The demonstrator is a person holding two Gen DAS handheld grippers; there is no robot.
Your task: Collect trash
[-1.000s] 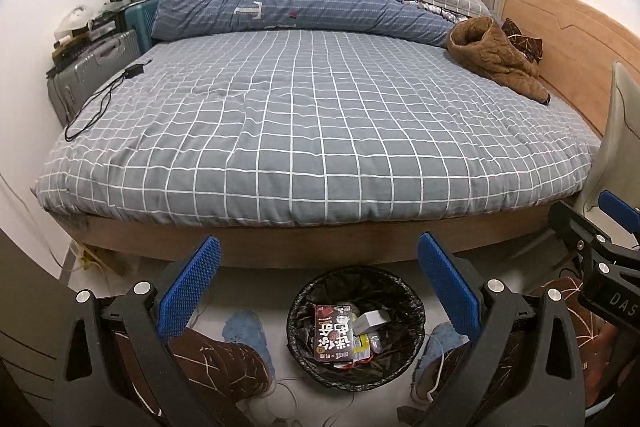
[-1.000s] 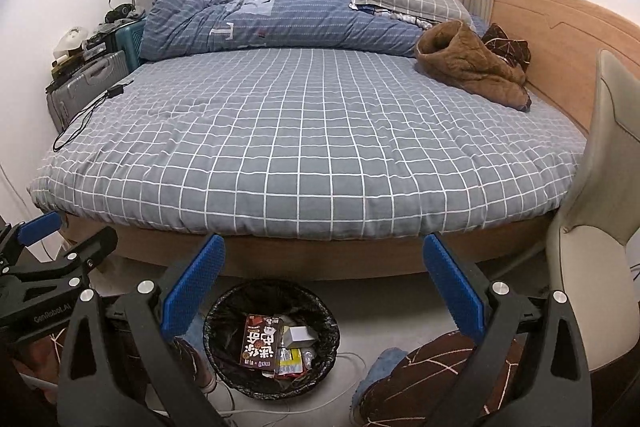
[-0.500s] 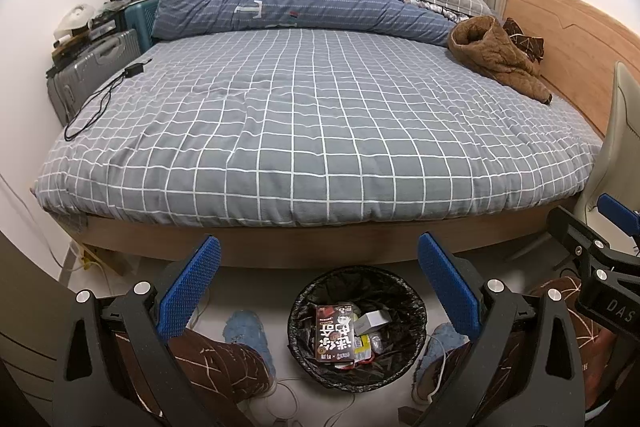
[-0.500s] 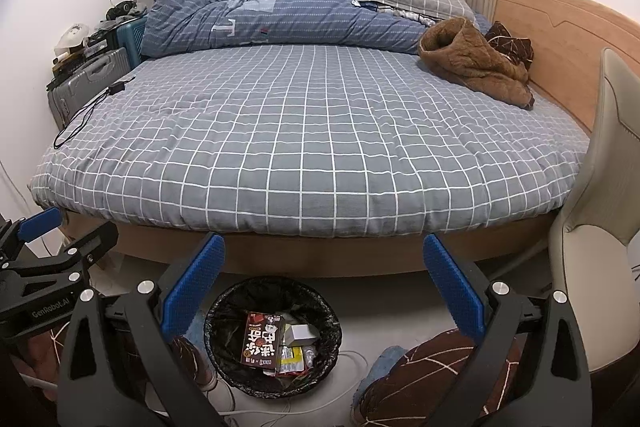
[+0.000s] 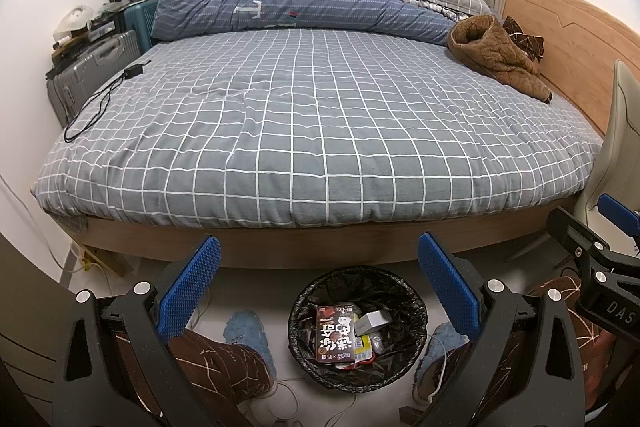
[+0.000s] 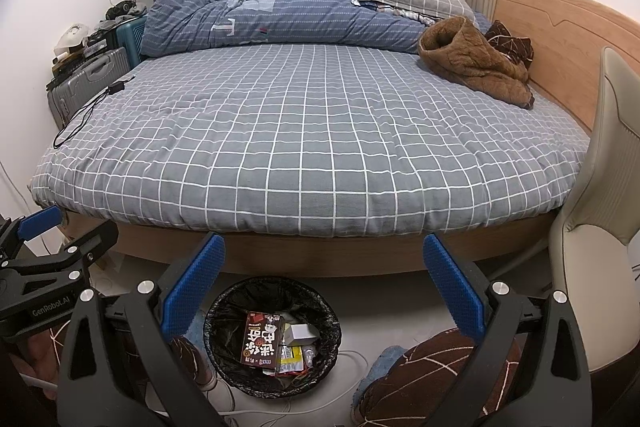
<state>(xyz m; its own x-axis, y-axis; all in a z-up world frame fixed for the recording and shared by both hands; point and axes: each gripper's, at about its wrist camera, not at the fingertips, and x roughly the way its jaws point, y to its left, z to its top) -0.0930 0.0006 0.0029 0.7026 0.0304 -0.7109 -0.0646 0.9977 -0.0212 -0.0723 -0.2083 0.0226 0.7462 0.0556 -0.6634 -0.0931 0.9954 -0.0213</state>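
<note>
While both grippers hung empty, left gripper (image 5: 319, 269) jaws wide, right gripper (image 6: 324, 269) jaws wide, trash bin (image 5: 356, 327) sat on floor below, holding snack packet (image 5: 335, 333), beside bed (image 5: 320, 131).

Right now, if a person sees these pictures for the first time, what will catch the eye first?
The big bed with its grey checked cover fills most of both views, with a brown jacket lying near the headboard. Below, on the floor before the bed, a black-lined trash bin holds a dark snack packet, framed by open blue-padded fingers.
</note>
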